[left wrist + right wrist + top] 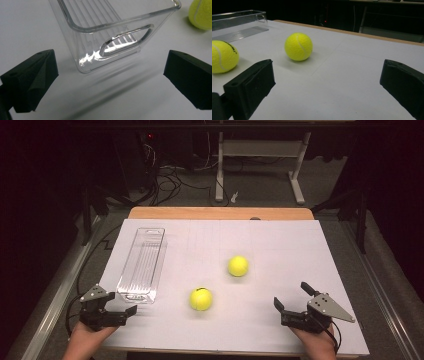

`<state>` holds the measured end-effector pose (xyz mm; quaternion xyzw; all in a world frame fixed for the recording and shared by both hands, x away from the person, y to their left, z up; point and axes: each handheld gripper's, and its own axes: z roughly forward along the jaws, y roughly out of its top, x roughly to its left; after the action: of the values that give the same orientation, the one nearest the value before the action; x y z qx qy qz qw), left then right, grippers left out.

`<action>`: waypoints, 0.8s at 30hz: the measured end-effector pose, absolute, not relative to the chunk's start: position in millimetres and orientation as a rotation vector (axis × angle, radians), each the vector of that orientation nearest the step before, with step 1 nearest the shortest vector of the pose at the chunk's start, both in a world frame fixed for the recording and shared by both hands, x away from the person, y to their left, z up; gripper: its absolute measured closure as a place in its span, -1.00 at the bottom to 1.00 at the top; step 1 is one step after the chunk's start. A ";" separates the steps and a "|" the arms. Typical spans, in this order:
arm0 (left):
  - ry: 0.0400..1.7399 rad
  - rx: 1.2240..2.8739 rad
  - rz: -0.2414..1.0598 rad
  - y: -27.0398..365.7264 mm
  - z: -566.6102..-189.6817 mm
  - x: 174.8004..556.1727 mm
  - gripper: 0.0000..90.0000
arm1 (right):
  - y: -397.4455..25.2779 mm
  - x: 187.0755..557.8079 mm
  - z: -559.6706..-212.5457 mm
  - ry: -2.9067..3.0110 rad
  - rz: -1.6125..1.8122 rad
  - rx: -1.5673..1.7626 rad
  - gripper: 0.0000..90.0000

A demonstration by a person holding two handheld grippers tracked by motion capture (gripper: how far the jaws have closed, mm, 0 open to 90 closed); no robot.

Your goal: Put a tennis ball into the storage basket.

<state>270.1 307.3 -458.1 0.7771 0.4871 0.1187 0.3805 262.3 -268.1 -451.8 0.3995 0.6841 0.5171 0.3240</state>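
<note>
On the white-covered bench (280, 320) in the high view lay two fuzzy yellow tennis balls and one long clear plastic bin (142, 262). The nearer ball (201, 299) sat just right of the bin's near end; the farther ball (238, 266) sat beyond it, toward the middle, the two well apart. Two grippers rested at the near edge, each held in a hand: the left gripper (131, 310) just below the bin's near end, the right gripper (291, 296) off to the right, its jaws spread and holding nothing. A strip of bare wood showed at the bench's far edge.

Along the left gripper view, the two black wedge-shaped jaws stood wide apart and empty. Between and beyond them rose the bin's (120, 32) glossy end wall, with rounded corners, a slot-shaped handle cut-out and a ribbed floor. One ball (201, 13) showed at the upper right.

Along the right gripper view, the jaws again stood wide apart around bare bench. Both balls lay ahead to the left, round and felted with pale curved seams: one (298, 46) farther off, one (223, 57) at the left edge bearing black lettering. The bin (239, 21) lay behind them.
</note>
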 end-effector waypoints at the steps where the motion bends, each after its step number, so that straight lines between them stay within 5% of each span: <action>1: 1.249 1.988 0.297 307.1 -458.4 270.3 -0.99 | -268.1 262.3 -451.9 1.795 1.356 1.049 -1.00; 24: 1.314 2.147 0.241 295.2 -458.7 270.3 -0.98 | -267.9 262.5 -452.6 1.804 1.347 1.045 -1.00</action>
<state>270.3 295.2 -458.7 0.8096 0.4954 0.0909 0.3016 262.5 -267.9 -452.6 0.3984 0.6876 0.5134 0.3238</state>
